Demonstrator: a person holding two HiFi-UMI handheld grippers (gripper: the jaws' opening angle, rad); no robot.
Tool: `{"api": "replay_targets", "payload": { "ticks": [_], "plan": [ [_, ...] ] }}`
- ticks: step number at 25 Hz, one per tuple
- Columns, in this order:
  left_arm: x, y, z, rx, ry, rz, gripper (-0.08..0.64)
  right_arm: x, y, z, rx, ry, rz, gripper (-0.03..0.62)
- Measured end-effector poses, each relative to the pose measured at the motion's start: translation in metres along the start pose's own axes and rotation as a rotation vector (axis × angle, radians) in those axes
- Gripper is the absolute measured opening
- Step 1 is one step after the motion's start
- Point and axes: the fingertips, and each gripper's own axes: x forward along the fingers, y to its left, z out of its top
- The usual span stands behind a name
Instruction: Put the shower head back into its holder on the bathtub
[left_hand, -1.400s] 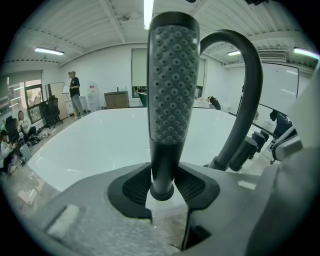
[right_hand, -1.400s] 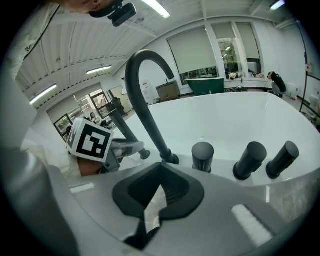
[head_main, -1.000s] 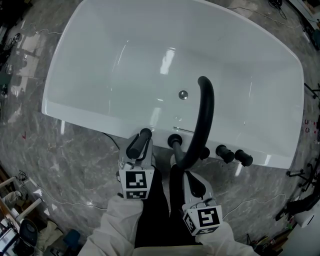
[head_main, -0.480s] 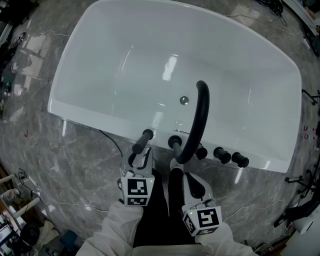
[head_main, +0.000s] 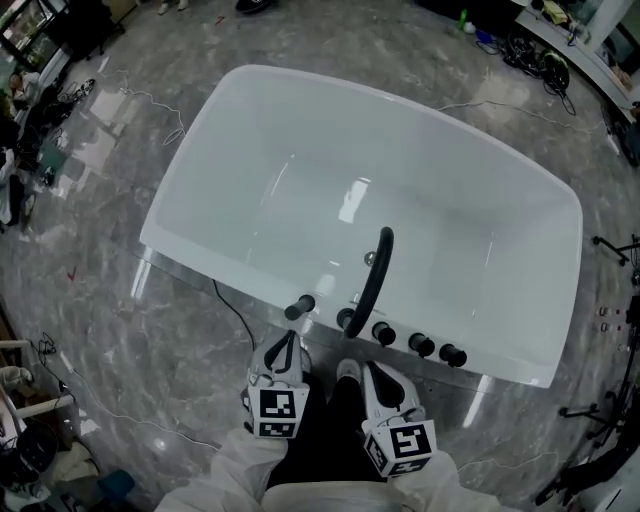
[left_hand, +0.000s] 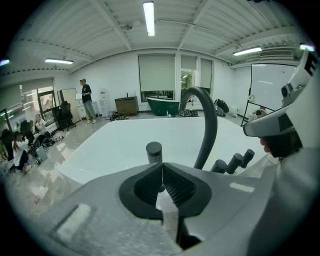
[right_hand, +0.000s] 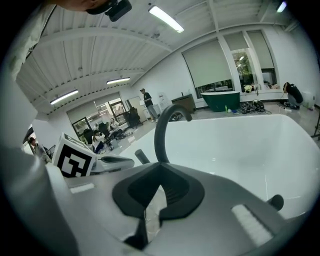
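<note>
Near first: my L gripper has jaws that were just closing, tips now meeting w/ nothing between. R gripper is also pinched together, empty. Both sit short of the tub rim, touching nothing.

Just past them the shower head stands upright on the near rim of the bathtub, apparently seated in its holder, beside the black spout and three knobs. So I judge the placing step done. Nxt move prob calls only for clearing off w/o snagging the hose.

Only the head view shows that hose trailing to the floor & the knob row. L gripper view shows the head's flat top straight beyond my tips. R gripper view gives mostly spout plus the L marker cube.
</note>
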Motion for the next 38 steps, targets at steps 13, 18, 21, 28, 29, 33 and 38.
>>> {"api": "replay_targets", "payload": {
  "ticks": [13,18,21,28,29,33,38],
  "plan": [
    [-0.095,-0.018,0.086,-0.087,-0.149,0.025,0.0,-0.04,0.007,0.092,-0.086,-0.121,0.112,0.005],
    [-0.122,-0.028,0.098,-0.11,-0.161,0.019,0.0,-0.05,0.032,0.107,-0.126,-0.131,0.169,0.005],
    [-0.137,-0.024,0.102,-0.116,-0.18,0.025,0.0,-0.053,0.051,0.113,-0.16,-0.146,0.192,0.005],
    [-0.191,-0.008,0.109,-0.082,-0.303,0.087,-0.002,-0.08,0.091,0.109,-0.193,-0.183,0.184,0.005],
    [-0.198,-0.009,0.109,-0.079,-0.317,0.08,-0.002,-0.086,0.095,0.106,-0.195,-0.188,0.176,0.005],
    [-0.227,-0.013,0.095,-0.074,-0.344,0.048,0.0,-0.107,0.11,0.092,-0.209,-0.205,0.131,0.005],
    [-0.276,-0.012,0.068,-0.087,-0.362,0.035,0.0,-0.145,0.14,0.074,-0.216,-0.236,0.078,0.005]
  ]
}}
